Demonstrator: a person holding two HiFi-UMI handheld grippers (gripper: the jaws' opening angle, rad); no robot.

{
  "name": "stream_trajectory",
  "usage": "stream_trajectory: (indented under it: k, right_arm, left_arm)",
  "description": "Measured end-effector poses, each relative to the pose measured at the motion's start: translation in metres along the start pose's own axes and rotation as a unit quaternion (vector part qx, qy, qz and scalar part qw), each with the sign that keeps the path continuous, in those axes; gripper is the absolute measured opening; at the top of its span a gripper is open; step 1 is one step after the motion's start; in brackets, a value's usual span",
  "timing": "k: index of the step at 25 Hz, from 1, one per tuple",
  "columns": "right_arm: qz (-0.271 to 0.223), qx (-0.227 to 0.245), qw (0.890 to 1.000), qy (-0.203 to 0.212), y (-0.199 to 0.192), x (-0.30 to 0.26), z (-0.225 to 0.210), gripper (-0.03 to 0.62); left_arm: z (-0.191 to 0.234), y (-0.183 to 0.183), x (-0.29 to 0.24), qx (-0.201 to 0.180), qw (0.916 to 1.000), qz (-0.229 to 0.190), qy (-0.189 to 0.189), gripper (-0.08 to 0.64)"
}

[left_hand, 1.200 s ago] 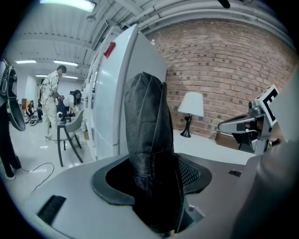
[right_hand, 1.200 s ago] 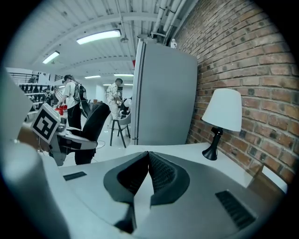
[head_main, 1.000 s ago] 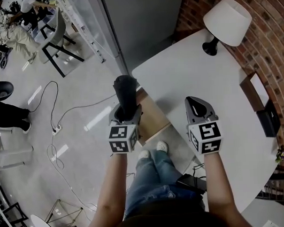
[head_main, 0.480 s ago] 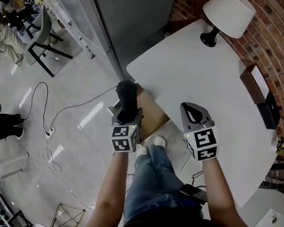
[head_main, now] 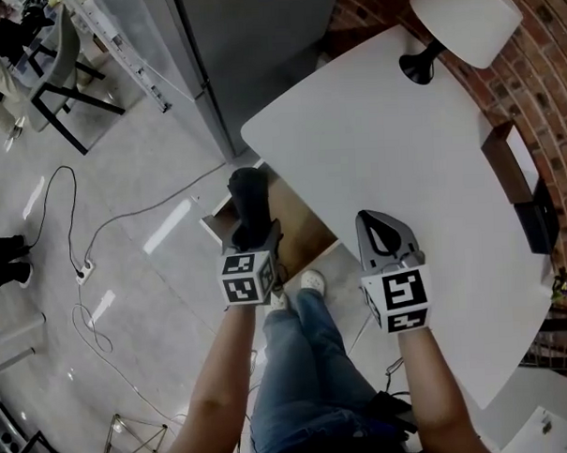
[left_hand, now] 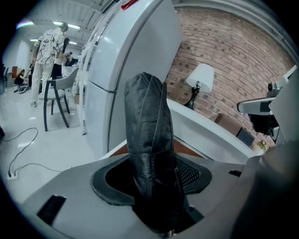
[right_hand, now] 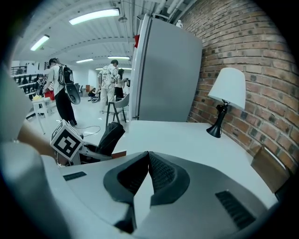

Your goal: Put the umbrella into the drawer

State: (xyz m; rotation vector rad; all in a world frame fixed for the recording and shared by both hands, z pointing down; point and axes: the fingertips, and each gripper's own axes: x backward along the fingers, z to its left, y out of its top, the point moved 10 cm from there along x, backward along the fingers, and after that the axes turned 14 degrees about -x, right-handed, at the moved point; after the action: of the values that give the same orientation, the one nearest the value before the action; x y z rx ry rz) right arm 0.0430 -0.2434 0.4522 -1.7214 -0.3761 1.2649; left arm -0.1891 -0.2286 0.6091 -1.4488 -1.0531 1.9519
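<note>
Wide white table (head_main: 402, 150) fills the right side, with a lamp (head_main: 462, 16) at its far corner by the brick wall (head_main: 541, 116) and a grey fridge (head_main: 247, 44) beyond its far edge. Below the table's left edge the drawer (head_main: 302, 225) stands pulled out, its wooden bottom bare; the tabletop overhangs its right side. White shoes (head_main: 311, 282) sit just below it, and a cable (head_main: 124, 218) trails over the floor to the left.

The left gripper (head_main: 253, 233), forearm stretched forward, is clamped on the folded black umbrella (head_main: 248, 199). It juts out ahead of the jaws, far end over the drawer's left rim. The right gripper (head_main: 377, 217) hovers at the table's edge, pads pressed together, empty.
</note>
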Motion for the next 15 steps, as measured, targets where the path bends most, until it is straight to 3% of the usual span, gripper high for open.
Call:
stream_trajectory:
  k: [7,15]
  right_arm:
    - [-0.002,-0.002,1.0,-0.017,-0.007,-0.015,0.002,-0.002]
    - [-0.001,-0.014,0.999,-0.03,-0.008,-0.028,0.003,0.0]
  left_arm:
    - [0.014,-0.017,-0.029,0.016,0.9998,0.012,-0.001,0.245]
    - [0.015,-0.038,-0.071,0.026,0.9969,0.06,-0.043,0.247]
